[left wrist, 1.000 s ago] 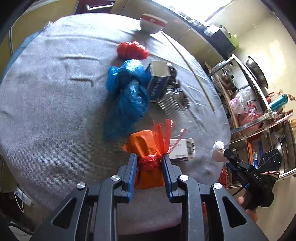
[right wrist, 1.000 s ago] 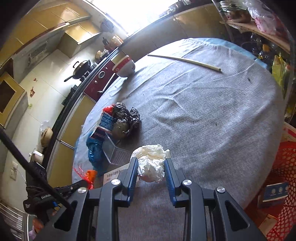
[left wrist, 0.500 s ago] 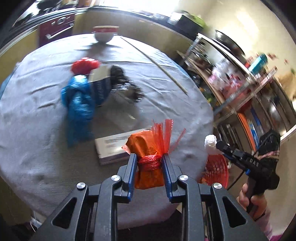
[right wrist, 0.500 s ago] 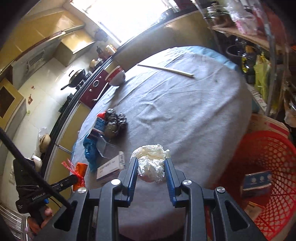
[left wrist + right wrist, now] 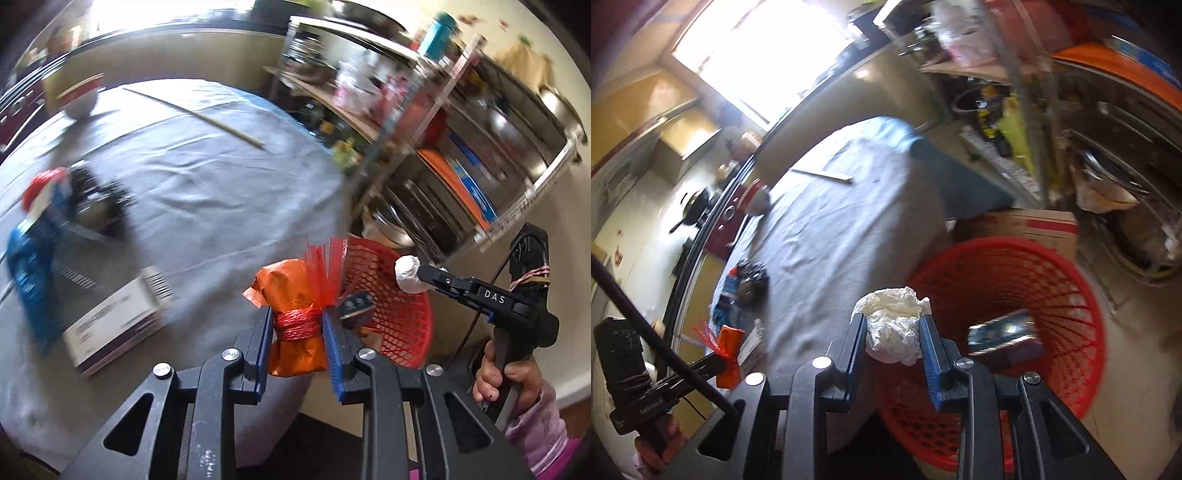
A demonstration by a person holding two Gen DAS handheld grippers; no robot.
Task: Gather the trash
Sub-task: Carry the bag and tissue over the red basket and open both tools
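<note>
grey-clothed table (image 5: 207,192), red basket (image 5: 1052,295) beside

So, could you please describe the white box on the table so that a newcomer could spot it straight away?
Start from the round table under its grey cloth and go to the near edge. The white box lies flat there, beside the blue bag. It is the only flat, printed, hard-cornered thing; the neighbouring rubbish is crumpled.

Gripper (image 5: 892,338) — tissue wad (image 5: 894,334) — red basket (image 5: 1071,280)
</note>
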